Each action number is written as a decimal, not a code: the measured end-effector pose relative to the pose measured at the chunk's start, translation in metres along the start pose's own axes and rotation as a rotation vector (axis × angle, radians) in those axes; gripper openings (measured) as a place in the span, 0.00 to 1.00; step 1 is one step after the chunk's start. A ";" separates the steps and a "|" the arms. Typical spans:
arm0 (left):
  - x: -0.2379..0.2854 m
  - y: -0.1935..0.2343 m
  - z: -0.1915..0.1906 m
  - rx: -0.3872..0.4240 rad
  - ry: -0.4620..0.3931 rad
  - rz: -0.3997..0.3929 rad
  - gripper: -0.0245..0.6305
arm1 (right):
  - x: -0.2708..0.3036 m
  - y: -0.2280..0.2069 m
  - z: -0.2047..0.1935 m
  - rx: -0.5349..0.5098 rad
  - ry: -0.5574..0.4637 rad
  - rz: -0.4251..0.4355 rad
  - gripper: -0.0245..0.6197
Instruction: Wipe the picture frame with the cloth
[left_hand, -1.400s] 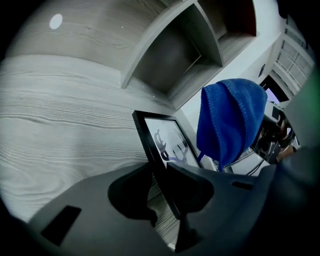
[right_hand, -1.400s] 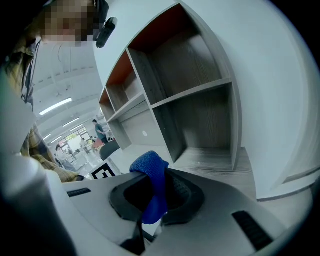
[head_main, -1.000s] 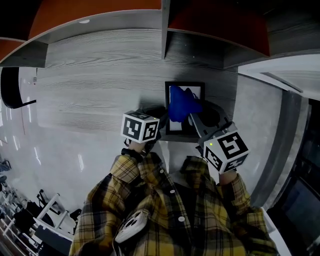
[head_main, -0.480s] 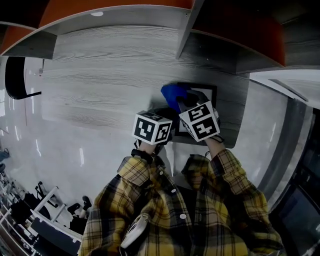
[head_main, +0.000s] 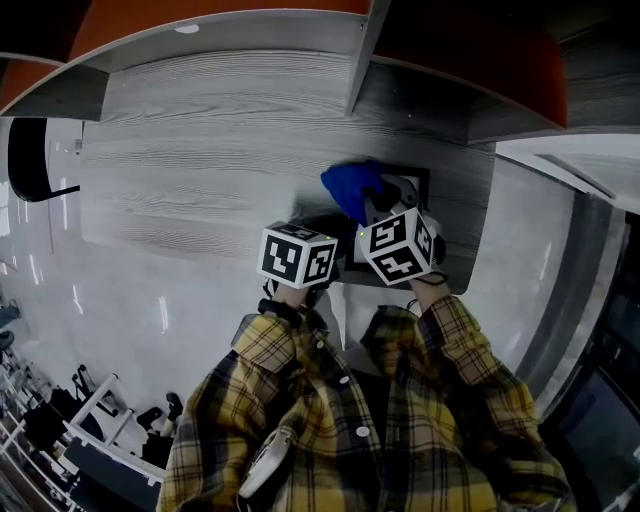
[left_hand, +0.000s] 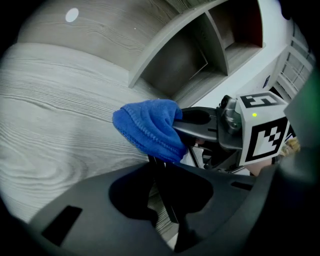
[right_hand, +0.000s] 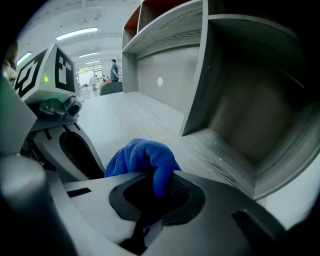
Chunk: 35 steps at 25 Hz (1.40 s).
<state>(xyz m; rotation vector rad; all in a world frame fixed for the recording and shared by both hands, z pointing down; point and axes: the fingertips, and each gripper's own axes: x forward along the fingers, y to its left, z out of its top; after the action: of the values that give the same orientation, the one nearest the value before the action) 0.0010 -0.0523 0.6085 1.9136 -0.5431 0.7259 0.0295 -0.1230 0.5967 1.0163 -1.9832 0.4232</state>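
A black-edged picture frame (head_main: 412, 176) lies flat near the right end of the grey wood table (head_main: 200, 160). My right gripper (head_main: 378, 205) hovers over it, shut on a blue cloth (head_main: 352, 188) that rests on the frame's far left corner. In the right gripper view the cloth (right_hand: 140, 157) bulges out between the jaws of the right gripper (right_hand: 155, 185). My left gripper (head_main: 322, 232) sits at the frame's left side. In the left gripper view the frame's black edge (left_hand: 162, 192) runs into the left gripper (left_hand: 160, 175), whose jaws are closed on it, with the cloth (left_hand: 147, 127) just beyond.
Open grey shelf compartments with upright dividers (head_main: 360, 60) stand along the table's back. The table's right edge (head_main: 480, 230) runs close beside the frame. A black chair (head_main: 30, 160) is at the far left. Bare tabletop stretches to the left of the frame.
My right gripper has moved forward and left over the frame, carrying the cloth from the frame's middle to its far left corner. The left gripper has stayed on the frame's edge.
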 end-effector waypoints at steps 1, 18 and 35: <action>0.000 0.000 0.000 -0.004 -0.001 0.001 0.16 | -0.001 -0.003 -0.003 -0.005 0.004 -0.016 0.10; 0.000 0.001 0.000 -0.038 0.009 -0.005 0.16 | -0.051 -0.077 -0.072 0.131 0.111 -0.223 0.10; 0.000 0.000 -0.001 -0.039 0.003 -0.011 0.16 | -0.114 0.028 0.010 0.262 -0.119 0.133 0.10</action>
<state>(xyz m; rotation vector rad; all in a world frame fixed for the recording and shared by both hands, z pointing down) 0.0007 -0.0509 0.6089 1.8772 -0.5410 0.7065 0.0380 -0.0549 0.5009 1.0940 -2.1491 0.7260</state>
